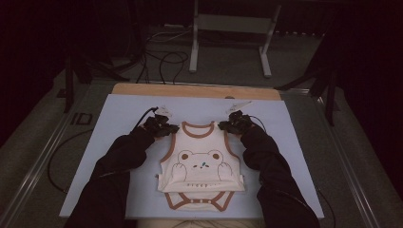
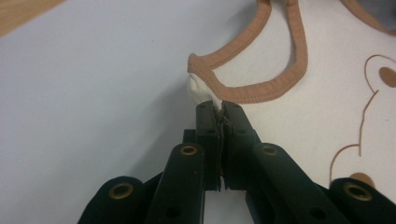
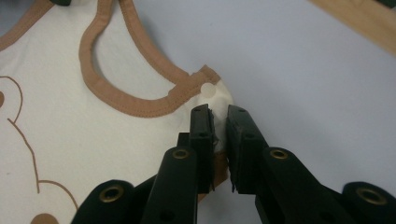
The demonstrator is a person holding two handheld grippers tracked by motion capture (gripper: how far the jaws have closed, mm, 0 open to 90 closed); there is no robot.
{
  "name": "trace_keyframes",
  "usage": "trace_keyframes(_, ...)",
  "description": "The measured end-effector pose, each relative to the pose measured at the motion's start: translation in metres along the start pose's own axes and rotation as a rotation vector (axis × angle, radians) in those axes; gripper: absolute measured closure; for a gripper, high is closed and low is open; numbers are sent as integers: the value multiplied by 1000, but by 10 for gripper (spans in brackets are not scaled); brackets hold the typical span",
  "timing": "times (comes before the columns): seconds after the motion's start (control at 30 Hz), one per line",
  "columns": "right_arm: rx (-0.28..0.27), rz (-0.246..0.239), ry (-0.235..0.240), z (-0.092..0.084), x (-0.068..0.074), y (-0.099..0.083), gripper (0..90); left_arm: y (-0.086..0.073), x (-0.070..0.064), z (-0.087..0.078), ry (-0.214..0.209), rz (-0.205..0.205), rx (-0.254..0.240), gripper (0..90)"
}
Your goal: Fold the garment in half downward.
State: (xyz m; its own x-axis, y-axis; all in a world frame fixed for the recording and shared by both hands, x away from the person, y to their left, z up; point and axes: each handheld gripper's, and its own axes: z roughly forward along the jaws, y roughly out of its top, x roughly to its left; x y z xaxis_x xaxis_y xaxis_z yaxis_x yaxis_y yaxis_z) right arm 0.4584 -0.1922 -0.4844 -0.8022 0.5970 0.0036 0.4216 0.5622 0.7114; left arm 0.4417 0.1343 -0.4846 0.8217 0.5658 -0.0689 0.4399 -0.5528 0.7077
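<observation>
Bodysuit (image 1: 202, 164) of soft cream cotton, trimmed in tan ribbing with a bear outline on the chest, lies flat on my pale blue worktop (image 1: 119, 118). My left claw (image 2: 219, 108) is pinched tight on one shoulder strap; my right claw (image 3: 219, 114) clamps the other strap beside a white snap (image 3: 207, 88). Stitching along the trim shows in the gripper views; the high view adds the crotch snaps and my dark sleeves (image 1: 119, 161).

High view: above the near edge, facing forward and down on the pale blue surface (image 1: 119, 123).
Gripper views: close, both sharing the cream brown-trimmed baby bodysuit (image 2: 327, 93).
</observation>
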Motion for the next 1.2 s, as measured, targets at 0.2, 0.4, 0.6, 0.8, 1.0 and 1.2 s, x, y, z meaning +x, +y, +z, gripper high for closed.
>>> trace_keyframes(0.2,-33,-10,-16,-10,-1,12,816,13,2,-13,20,14,-32,882)
trace_keyframes(0.4,-73,-15,-39,-22,-3,25,816,27,3,-27,34,25,-74,882)
trace_keyframes(0.6,-121,-29,-61,-39,-5,40,816,45,6,-44,66,37,-117,881)
trace_keyframes(0.8,-165,-34,-72,-54,-6,52,815,57,7,-57,86,48,-152,881)
trace_keyframes(1.0,-207,-56,-87,-71,-2,64,815,65,3,-70,91,69,-176,881)
trace_keyframes(1.2,-223,-72,-87,-77,2,64,815,60,0,-73,83,69,-187,881)
